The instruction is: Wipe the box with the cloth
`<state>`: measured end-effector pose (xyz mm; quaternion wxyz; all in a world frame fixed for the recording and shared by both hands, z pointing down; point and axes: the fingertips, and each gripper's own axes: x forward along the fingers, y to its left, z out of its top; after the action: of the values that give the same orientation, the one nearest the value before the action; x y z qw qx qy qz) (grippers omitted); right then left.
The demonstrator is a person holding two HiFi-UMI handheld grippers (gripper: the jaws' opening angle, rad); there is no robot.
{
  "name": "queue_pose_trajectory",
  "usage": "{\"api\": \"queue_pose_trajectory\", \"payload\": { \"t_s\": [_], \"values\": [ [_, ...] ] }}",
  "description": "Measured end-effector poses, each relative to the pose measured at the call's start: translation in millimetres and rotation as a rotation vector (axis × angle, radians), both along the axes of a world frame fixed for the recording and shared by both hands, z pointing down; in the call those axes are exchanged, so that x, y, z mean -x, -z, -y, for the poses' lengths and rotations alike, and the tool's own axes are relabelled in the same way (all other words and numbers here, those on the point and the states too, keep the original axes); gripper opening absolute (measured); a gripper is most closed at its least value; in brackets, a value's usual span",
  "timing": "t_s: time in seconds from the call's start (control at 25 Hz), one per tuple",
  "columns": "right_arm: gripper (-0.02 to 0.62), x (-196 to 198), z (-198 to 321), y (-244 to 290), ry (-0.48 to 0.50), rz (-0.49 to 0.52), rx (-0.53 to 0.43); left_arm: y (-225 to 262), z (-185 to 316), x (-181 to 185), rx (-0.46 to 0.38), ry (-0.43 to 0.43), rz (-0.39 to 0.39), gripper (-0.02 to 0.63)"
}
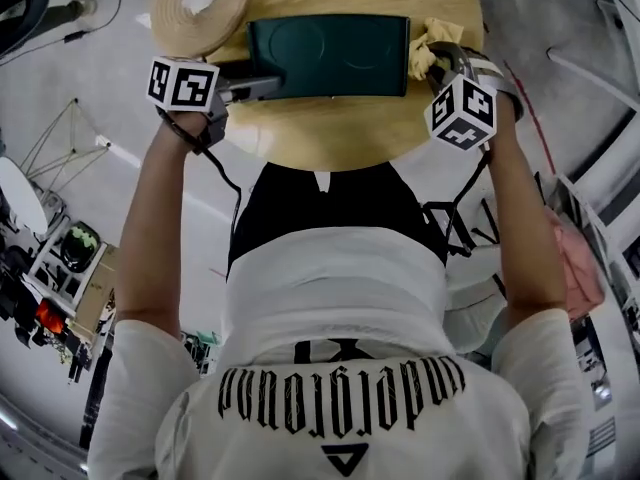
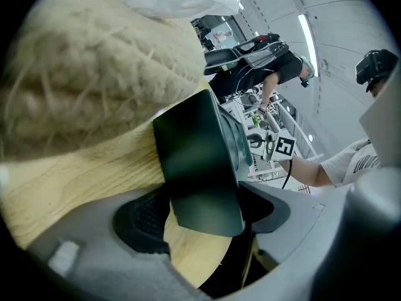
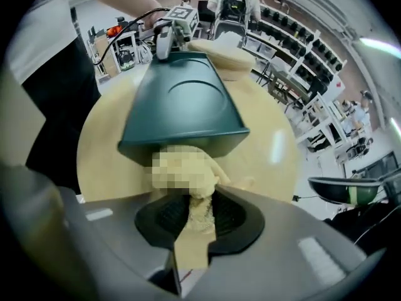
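A dark green box (image 1: 330, 55) lies flat on the round wooden table (image 1: 340, 133). My left gripper (image 1: 262, 86) is shut on the box's left near corner; in the left gripper view the box (image 2: 197, 162) sits clamped between the jaws. My right gripper (image 1: 440, 68) is shut on a yellow cloth (image 1: 428, 48), which is pressed against the box's right end. From the right gripper view the cloth (image 3: 191, 187) bunches out of the jaws and touches the near edge of the box (image 3: 182, 102).
A woven straw hat (image 1: 200, 8) rests on the table's far left, touching the box's corner; it fills the upper left of the left gripper view as hat (image 2: 81, 74). Shelving and other people stand around on the grey floor.
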<state>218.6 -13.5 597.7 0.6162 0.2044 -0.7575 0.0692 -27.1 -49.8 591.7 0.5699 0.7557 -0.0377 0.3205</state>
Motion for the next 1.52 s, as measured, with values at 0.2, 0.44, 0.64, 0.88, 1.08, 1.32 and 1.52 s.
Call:
{"api": "queue_pose_trajectory", "payload": {
  "t_s": [0.2, 0.44, 0.64, 0.88, 1.08, 1.32, 1.52],
  "values": [
    [0.077, -12, 64, 11, 0.015, -0.01, -0.09, 1, -3, 3, -0.013, 0.031, -0.005, 0.354],
    [0.074, -10, 74, 19, -0.001, 0.034, -0.1, -8, 15, 1, -0.031, 0.054, 0.003, 0.354],
    [0.074, 4, 7, 20, -0.029, 0.098, -0.027, -7, 9, 0, 0.0, 0.051, -0.002, 0.354],
    [0.074, 24, -79, 16, -0.031, 0.132, 0.082, 1, 2, -1, -0.002, 0.008, -0.009, 0.351],
    [0.072, 26, -95, 3, -0.004, 0.093, 0.094, 2, -4, 0, -0.003, -0.012, -0.013, 0.351],
    [0.074, 0, -23, -18, 0.085, -0.016, 0.023, -7, 13, -9, -0.017, -0.043, -0.008, 0.353],
    [0.075, -27, 49, -23, 0.18, -0.059, -0.042, -20, 29, -18, -0.044, -0.038, 0.006, 0.354]
  ]
}}
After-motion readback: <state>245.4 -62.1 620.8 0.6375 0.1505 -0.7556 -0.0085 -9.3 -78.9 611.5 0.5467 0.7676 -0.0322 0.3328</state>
